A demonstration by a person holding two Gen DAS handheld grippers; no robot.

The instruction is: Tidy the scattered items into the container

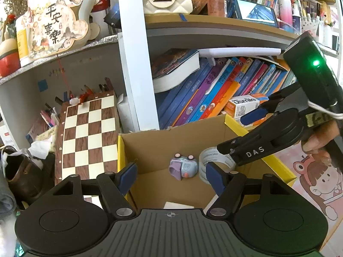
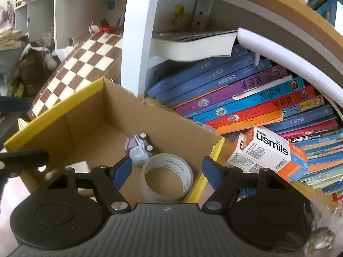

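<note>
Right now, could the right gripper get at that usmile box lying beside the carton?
Probably yes. The right gripper is open and empty, and the usmile box lies uncovered on the slanting books, outside the carton's yellow rim; nothing blocks it.

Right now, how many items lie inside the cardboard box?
3 visible: a toy car mid-floor, a tape roll beside it, and a white item near the front edge, mostly hidden; others may be hidden.
</note>
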